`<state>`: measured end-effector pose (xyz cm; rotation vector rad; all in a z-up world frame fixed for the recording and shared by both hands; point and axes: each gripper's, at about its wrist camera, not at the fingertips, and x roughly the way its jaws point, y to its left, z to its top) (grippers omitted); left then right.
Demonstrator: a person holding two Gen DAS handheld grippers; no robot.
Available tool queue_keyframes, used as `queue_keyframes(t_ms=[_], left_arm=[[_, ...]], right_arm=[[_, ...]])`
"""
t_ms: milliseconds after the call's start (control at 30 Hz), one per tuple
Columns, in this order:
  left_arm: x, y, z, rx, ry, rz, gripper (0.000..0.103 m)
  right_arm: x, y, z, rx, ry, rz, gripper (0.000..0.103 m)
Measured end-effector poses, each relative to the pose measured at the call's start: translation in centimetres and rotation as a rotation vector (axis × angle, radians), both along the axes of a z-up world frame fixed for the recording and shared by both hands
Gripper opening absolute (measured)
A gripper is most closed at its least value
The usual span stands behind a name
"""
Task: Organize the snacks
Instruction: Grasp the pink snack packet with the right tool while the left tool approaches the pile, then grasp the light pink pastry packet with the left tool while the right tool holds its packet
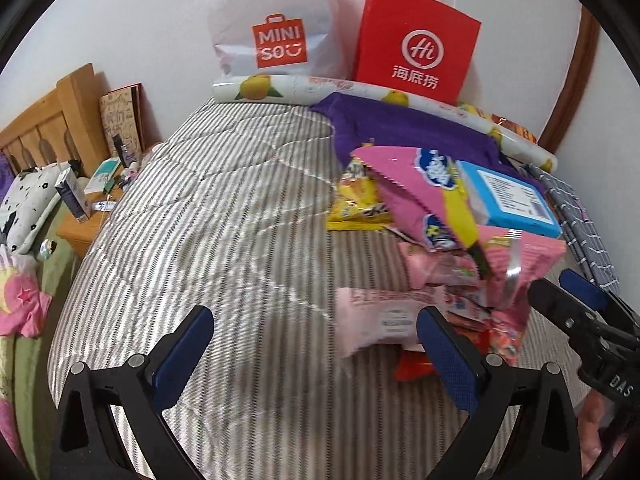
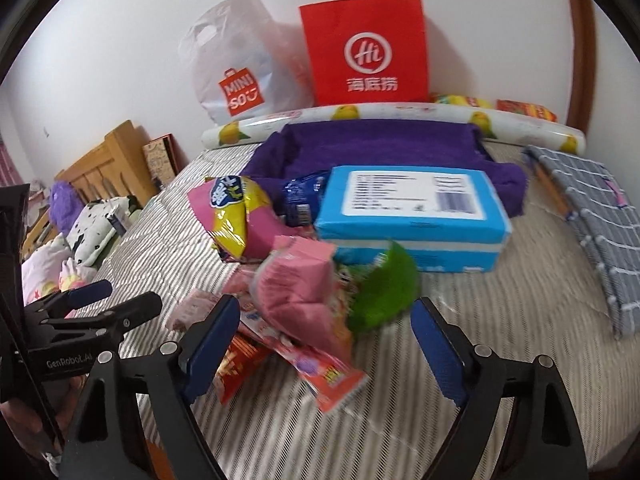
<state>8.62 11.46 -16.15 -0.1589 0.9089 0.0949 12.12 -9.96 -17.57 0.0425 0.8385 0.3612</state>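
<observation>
A heap of snack packets [image 2: 296,280] is seen at the centre of the right wrist view, lying on the bed [image 2: 500,320]. Just behind it, a box [image 2: 412,216] is set, partly on a folded towel [image 2: 380,144]. Behind the towel, a roll [image 2: 392,114] is laid across the bed, and against the wall two bags [image 2: 360,48] are stood side by side. A checked cloth [image 2: 592,216] is spread at the right edge, and a headboard [image 2: 104,164] is placed at the left.
</observation>
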Motion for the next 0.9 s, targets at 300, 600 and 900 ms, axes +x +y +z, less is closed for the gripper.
queue_keyframes(t_ms=[300,600,900], left_arm=[[0.3,1.2,-0.8,-0.009,0.024,0.016,0.102],[0.5,-0.5,-0.8,-0.063,0.020,-0.036,0.102],[2.4,-3.7,-2.8,-0.080,0.079,-0.095,0.102]], right_arm=[[1.9,2.8,-2.3,-0.043,0.035,0.049,0.056],[-0.7,0.6,0.4,0.020,-0.040,0.040,0.052],[-3.4,-4.4,2.4,0.020,-0.101,-0.027,0.052]])
